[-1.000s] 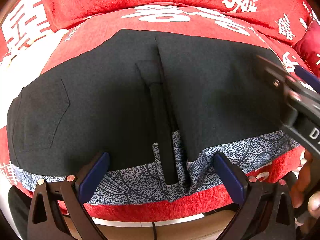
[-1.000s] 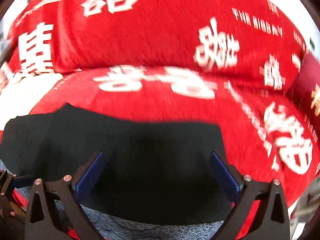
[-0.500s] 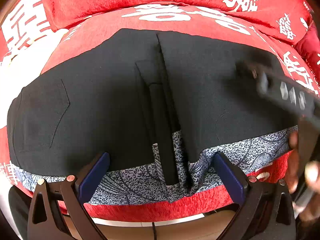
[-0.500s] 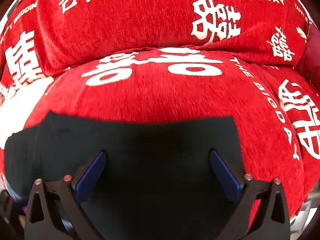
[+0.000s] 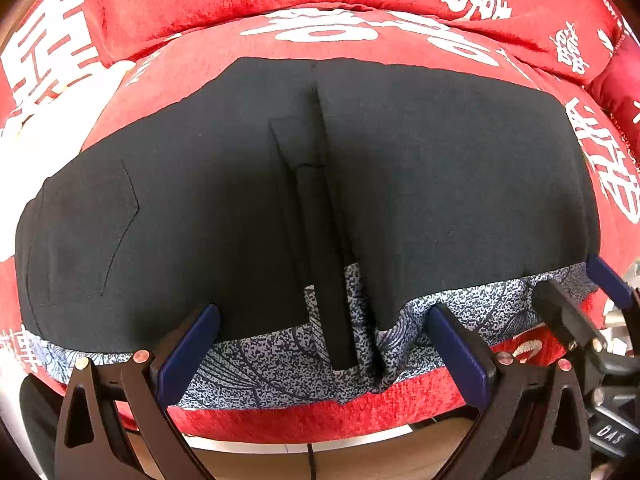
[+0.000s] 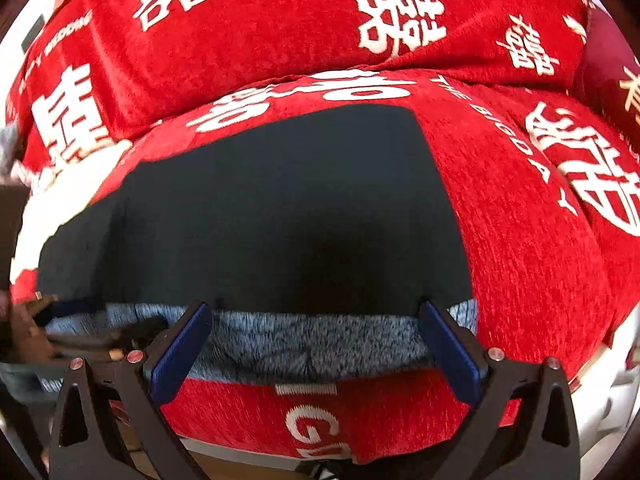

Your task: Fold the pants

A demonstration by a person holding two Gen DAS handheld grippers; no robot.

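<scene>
Black pants (image 5: 420,184) lie spread flat across a red cushion (image 5: 360,36) printed with white characters, the two legs side by side with a narrow overlapping seam running down the middle. A patterned blue-and-white lining (image 5: 280,364) shows along the near edge of the pants, where the fabric is turned back, and a stitched pocket (image 5: 92,232) sits on the left part. A second red cushion (image 6: 280,20) with the same white print stands behind the first. The left gripper (image 5: 324,356) hangs at the near edge over the lining, its jaws wide apart and holding nothing, one blue pad (image 5: 188,348) on each side of the middle seam. The right gripper (image 6: 316,352) is at the right part of the same near edge, its jaws also wide apart and empty, its blue pads just at the lining (image 6: 304,344) where it meets the black cloth (image 6: 280,208). From the left wrist view the right gripper (image 5: 576,300) appears at the far right, at the corner of the pants.
</scene>
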